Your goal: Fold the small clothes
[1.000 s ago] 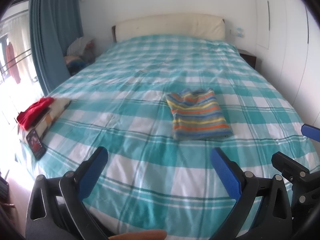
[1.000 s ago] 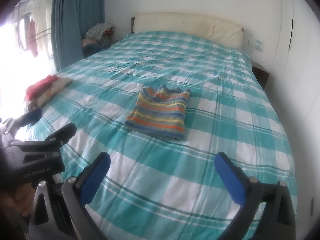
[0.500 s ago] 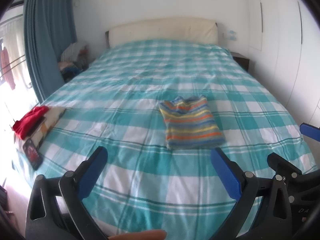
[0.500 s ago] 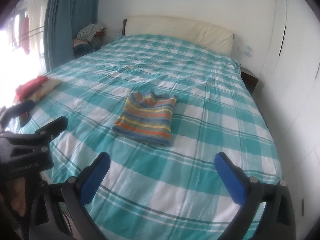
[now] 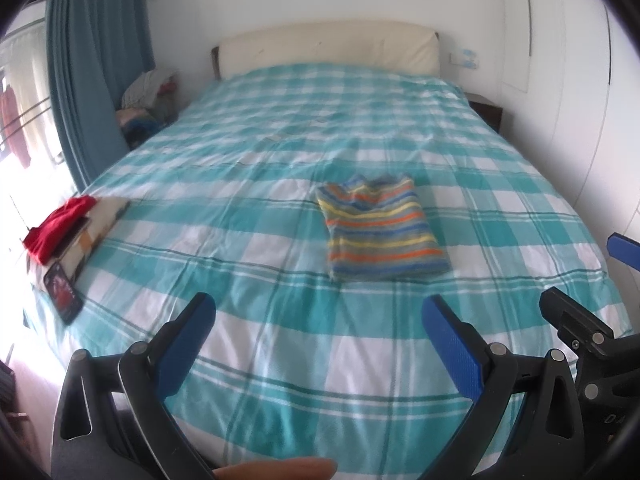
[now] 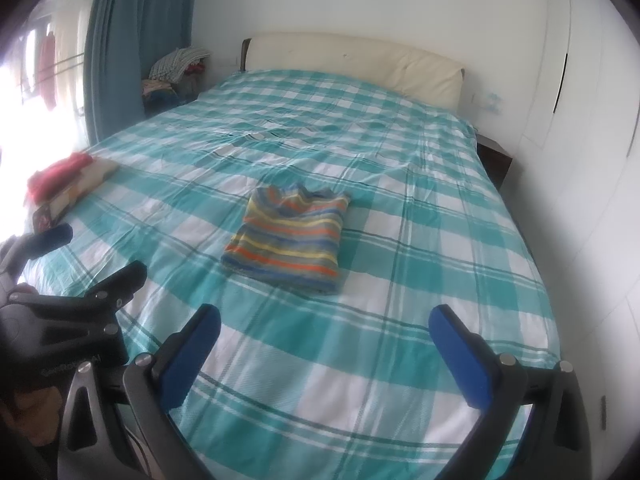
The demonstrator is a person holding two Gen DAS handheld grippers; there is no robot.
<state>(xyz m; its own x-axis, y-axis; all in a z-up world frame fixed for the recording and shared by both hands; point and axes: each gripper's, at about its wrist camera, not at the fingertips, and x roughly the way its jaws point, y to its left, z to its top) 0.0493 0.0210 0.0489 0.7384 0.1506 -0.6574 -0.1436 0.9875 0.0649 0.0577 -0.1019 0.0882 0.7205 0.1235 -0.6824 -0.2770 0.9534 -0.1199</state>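
Note:
A small striped garment (image 5: pixel 380 230) (image 6: pixel 290 238) in blue, orange and yellow lies folded into a neat rectangle on the teal checked bedspread (image 5: pixel 280 340) (image 6: pixel 400 280). My left gripper (image 5: pixel 318 314) hangs open above the foot of the bed, well short of the garment, with nothing between its blue pads. My right gripper (image 6: pixel 328 320) is open too and holds nothing, at the same distance from the garment. Each gripper shows at the edge of the other's view.
A red cloth (image 5: pixel 60 226) lies on a folded beige item (image 5: pixel 94 228) at the bed's left edge, with a dark phone (image 5: pixel 62 292) beside it. A cream headboard (image 5: pixel 328 46) stands at the far end, a clothes pile (image 5: pixel 146 100) by the blue curtain (image 5: pixel 96 72), white cupboards on the right.
Both grippers have drawn back and risen from the bed, so the folded garment looks smaller and farther away. The garment itself has not moved, and both grippers stayed open.

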